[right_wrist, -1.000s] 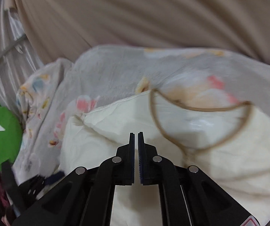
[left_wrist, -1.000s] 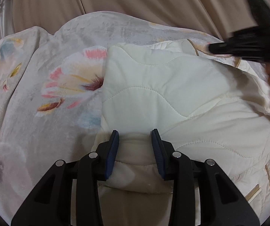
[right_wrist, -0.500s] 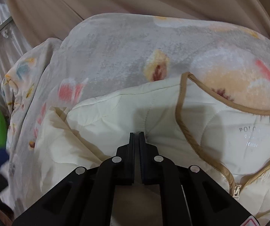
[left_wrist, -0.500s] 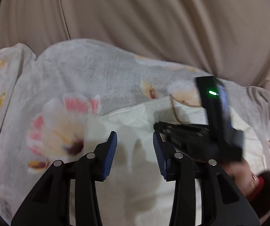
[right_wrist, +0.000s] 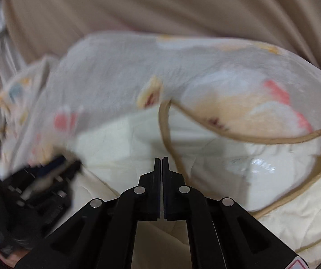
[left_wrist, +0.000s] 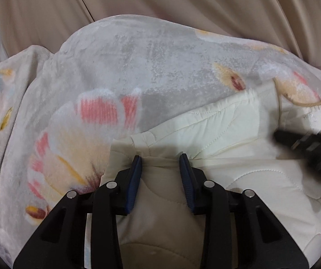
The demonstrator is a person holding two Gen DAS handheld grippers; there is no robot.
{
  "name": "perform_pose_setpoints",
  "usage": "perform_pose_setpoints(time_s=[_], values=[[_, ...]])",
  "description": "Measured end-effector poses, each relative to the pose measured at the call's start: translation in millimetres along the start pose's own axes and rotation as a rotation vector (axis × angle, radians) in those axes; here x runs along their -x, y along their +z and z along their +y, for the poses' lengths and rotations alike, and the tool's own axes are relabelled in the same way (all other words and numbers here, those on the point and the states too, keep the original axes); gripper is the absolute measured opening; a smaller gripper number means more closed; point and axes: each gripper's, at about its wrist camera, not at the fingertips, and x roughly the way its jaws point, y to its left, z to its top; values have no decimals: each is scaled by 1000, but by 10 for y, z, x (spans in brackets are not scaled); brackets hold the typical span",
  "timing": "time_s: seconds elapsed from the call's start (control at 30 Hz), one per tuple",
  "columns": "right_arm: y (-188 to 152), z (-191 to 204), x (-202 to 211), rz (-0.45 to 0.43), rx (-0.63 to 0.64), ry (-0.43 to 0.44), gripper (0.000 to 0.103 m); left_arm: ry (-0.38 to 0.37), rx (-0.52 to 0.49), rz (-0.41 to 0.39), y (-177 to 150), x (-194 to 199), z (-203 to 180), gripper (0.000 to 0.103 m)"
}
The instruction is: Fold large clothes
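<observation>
One cream quilted jacket (left_wrist: pixel 239 134) laid on one floral blanket (left_wrist: pixel 138 62), one beige curtain (left_wrist: pixel 182 4) behind, two grippers seen, left gripper (left_wrist: pixel 160 159) spread apart over a jacket fold, right gripper (right_wrist: pixel 161 163) clenched with nothing between, above the tan-trimmed collar (right_wrist: pixel 261 139)

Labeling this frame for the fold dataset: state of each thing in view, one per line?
left gripper: open, cream fabric between its fingers, not clamped.
right gripper: shut, nothing visibly between its fingers.
cream quilted jacket: partly folded, lying on the blanket, tan-trimmed collar open.
floral blanket: spread out under the jacket.
beige curtain: hanging behind.
</observation>
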Motion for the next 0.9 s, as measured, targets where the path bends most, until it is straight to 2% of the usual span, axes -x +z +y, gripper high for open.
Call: perform_pose_setpoints(time_s=[0.03,0.1,0.13,0.2,0.27,0.37,0.43,0.5,0.57,0.67,0.7,0.73,0.83,0.9], values=[[4,-101,32,-19,-42,3,0,-17,14,-1,-6,1,33,34],[-2,-256,194,-72,-90,-122,0,-52,43,-16,-21,45,115,34],[-38,-337,340,-98,-101,-132,4,-63,56,-27,-27,99,142,34],[-147,-425,601,-126,-101,-78,4,-101,67,-67,-67,381,189,34],[-318,-495,854,-144,-81,-36,4,-180,55,-100,-117,699,177,36],[-564,-548,895,-92,-53,-4,4,-254,-37,-102,-301,1062,-38,47],[-721,-564,886,-84,-10,-64,0,-234,-128,-56,-497,1046,-209,47],[-861,-746,959,-99,-10,-102,0,-182,-178,-3,-733,852,-227,47],[-983,-1075,1115,-119,-82,-134,0,-209,-143,-7,-807,800,-80,47],[-1176,-1471,1441,-148,-174,-224,0,-173,-99,6,-840,809,100,47],[-1260,-1549,1587,-159,-215,-210,0,-163,-103,3,-871,813,108,47],[-1357,-1584,1726,-174,-239,-184,5,-157,-107,-1,-895,824,109,47],[-1648,-1466,2076,-231,-208,-132,9,-121,-119,-11,-922,852,83,47],[-1881,-1403,2079,-198,-169,-100,8,-101,-128,-16,-918,839,67,47]])
